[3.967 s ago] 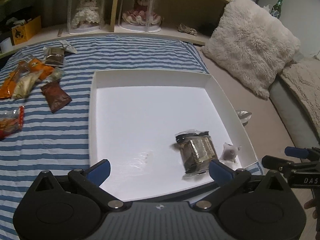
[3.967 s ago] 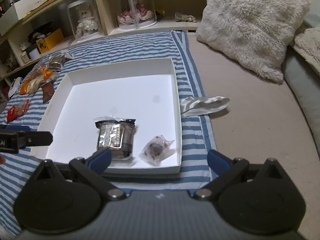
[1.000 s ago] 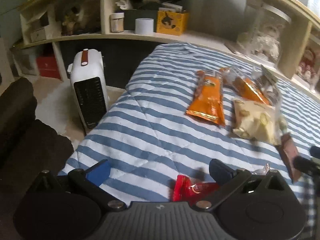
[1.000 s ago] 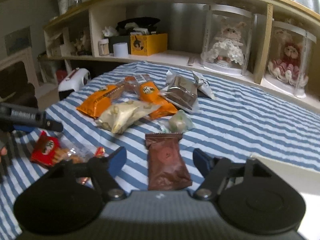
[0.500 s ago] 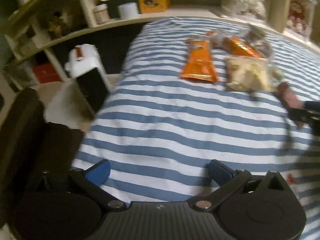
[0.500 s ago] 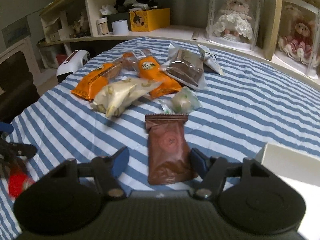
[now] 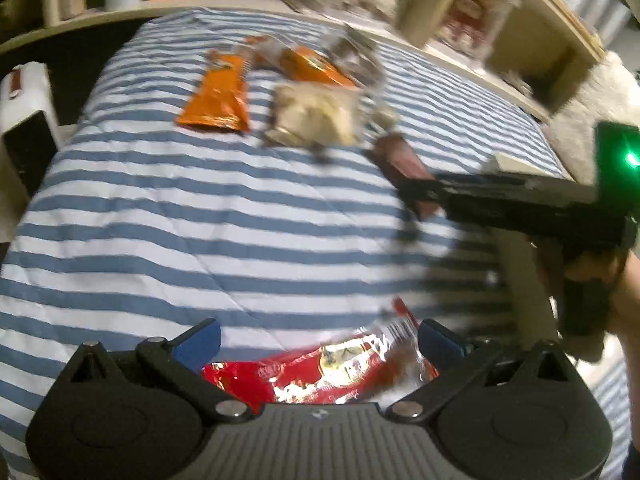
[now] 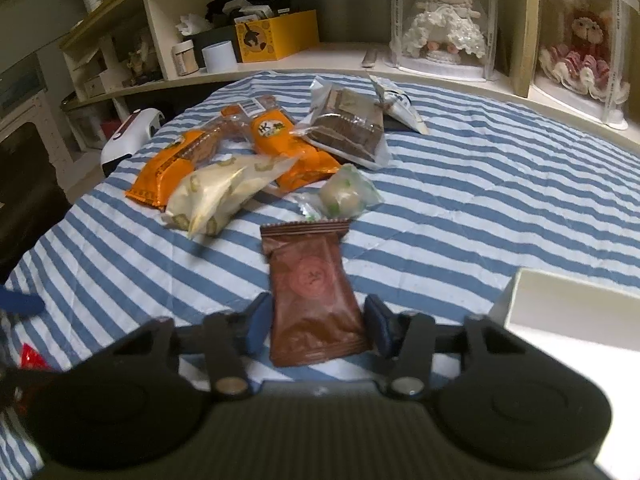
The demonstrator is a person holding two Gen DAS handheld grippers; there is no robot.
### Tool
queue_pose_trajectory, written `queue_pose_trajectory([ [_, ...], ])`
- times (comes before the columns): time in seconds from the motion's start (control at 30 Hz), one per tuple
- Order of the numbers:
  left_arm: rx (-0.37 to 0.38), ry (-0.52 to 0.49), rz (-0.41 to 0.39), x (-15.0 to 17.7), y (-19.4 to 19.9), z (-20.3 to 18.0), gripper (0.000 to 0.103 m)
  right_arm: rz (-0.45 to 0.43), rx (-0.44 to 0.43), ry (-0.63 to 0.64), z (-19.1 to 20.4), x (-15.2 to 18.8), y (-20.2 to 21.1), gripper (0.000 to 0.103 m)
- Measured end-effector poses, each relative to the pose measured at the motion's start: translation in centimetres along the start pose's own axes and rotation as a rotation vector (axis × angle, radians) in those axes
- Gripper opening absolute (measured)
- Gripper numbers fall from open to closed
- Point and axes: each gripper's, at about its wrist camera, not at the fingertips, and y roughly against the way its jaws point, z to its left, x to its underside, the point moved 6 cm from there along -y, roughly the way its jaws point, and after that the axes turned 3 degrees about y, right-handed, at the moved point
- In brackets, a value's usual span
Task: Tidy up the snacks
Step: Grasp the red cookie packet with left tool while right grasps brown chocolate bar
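Home bedroom: quilted blue-and-white striped bedspread (image 8: 480, 200), cream wooden shelf unit (image 8: 280, 60) holding dressed dolls in clear plastic cases (image 8: 444, 20), fluffy white cushion (image 7: 592, 120), white space heater (image 8: 132, 132) on floor.

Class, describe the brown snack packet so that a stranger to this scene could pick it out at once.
Start at the blue-and-white striped bedcover with its cluster of snacks. The brown packet lies alone nearest the camera, between the right gripper fingers. Unlike the orange, cream and green-and-white wrappers beyond, it is plain reddish-brown with a round emblem.
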Motion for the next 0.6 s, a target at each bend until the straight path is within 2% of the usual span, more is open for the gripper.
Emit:
queue_pose_trajectory([
  [0.1, 0.020, -0.066, 0.048, 0.9, -0.1, -1.4, 0.103, -0.001, -0.002, 0.014, 0.2, 0.2, 0.3, 0.053],
  [0.2, 0.067, -0.137, 0.130, 2.6, 0.0, -3.1, 0.103, 0.004, -0.003, 0.029, 0.4, 0.4, 0.6, 0.052],
  [0.33, 0.080, -0.258, 0.206, 4.7, 0.0, -5.7, 0.103, 0.017, -0.016, 0.027, 0.4, 0.6, 1.1, 0.052],
  [0.43, 0.074, -0.274, 0.189, 5.0, 0.5, -6.6, 0.101, 0.026, -0.025, 0.023, 0.4, 0.7, 1.7, 0.051],
  [0.53, 0.062, -0.267, 0.133, 4.6, 1.2, -6.6, 0.091, 0.035, -0.042, 0.024, 0.6, 0.9, 2.5, 0.050],
  [0.6, 0.027, -0.263, 0.091, 3.8, 1.1, -6.6, 0.085, 0.044, -0.052, 0.030, 0.8, 1.0, 3.1, 0.050],
])
